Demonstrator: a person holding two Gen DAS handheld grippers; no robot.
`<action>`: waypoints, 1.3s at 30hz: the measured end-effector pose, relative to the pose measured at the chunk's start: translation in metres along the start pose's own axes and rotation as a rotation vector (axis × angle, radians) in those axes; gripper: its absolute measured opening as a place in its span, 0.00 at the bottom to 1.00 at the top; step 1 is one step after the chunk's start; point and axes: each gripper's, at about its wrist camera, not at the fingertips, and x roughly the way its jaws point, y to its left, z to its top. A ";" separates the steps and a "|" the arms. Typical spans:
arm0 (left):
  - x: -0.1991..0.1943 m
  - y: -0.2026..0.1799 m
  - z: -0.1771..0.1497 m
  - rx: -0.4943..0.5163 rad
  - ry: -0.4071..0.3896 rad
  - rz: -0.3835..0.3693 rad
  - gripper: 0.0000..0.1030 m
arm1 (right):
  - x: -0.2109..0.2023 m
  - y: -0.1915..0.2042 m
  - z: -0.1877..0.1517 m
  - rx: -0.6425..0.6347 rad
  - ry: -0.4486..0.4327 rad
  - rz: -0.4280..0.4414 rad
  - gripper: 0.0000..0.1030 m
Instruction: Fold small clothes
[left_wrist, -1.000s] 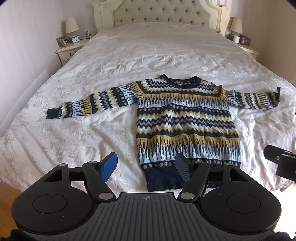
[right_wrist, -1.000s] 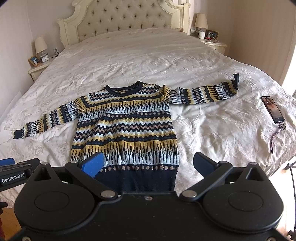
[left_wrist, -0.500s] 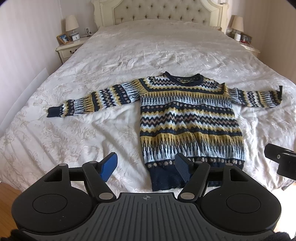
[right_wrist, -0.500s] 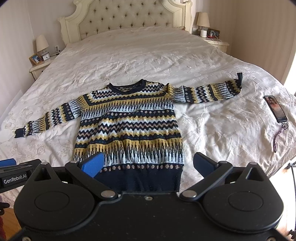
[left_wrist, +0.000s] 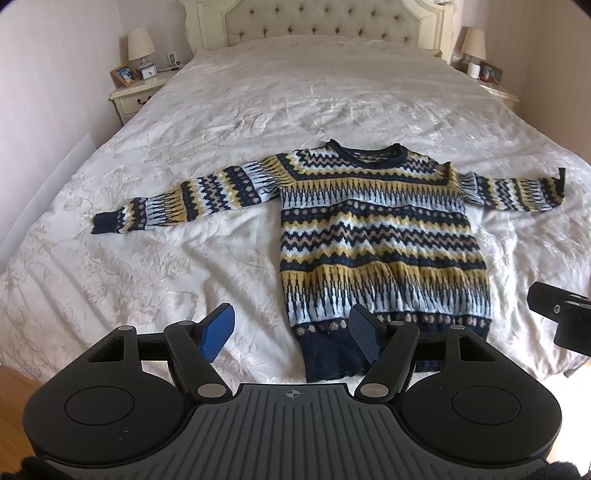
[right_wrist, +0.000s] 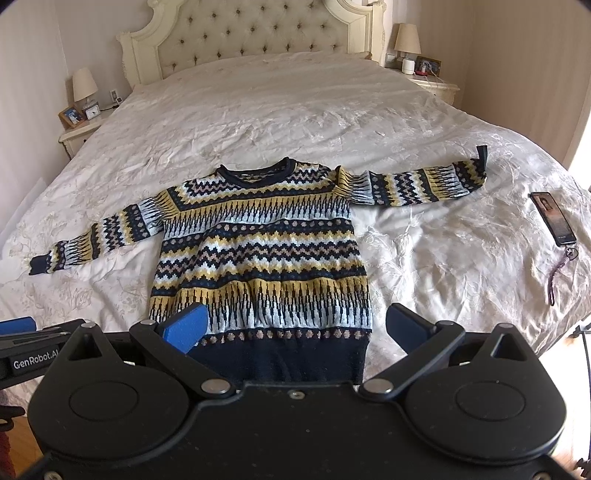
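On the bed (left_wrist: 258, 110), the patterned sweater (left_wrist: 376, 240) lies flat, front up, both sleeves spread wide, no fold made yet. The left gripper (left_wrist: 291, 332) and right gripper (right_wrist: 295, 325) hover near its dark hem, fingers released and empty. The folding looks about to start; the next move likely calls for gripping a sleeve or hem edge.

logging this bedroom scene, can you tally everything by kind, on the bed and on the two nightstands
sweater: 1
phone with strap: 1
lamps: 2
picture frames: 2
small clock: 1
white cylinder: 1
Total: 8
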 end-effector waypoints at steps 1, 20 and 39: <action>0.000 0.001 0.001 -0.002 0.001 0.000 0.66 | 0.001 0.001 0.001 -0.002 0.001 0.000 0.99; 0.010 0.004 0.007 -0.002 0.017 -0.012 0.66 | 0.009 0.013 0.008 -0.026 0.008 -0.001 0.99; 0.022 -0.003 0.012 0.013 0.036 -0.034 0.66 | 0.021 0.005 0.011 -0.019 0.020 -0.012 0.99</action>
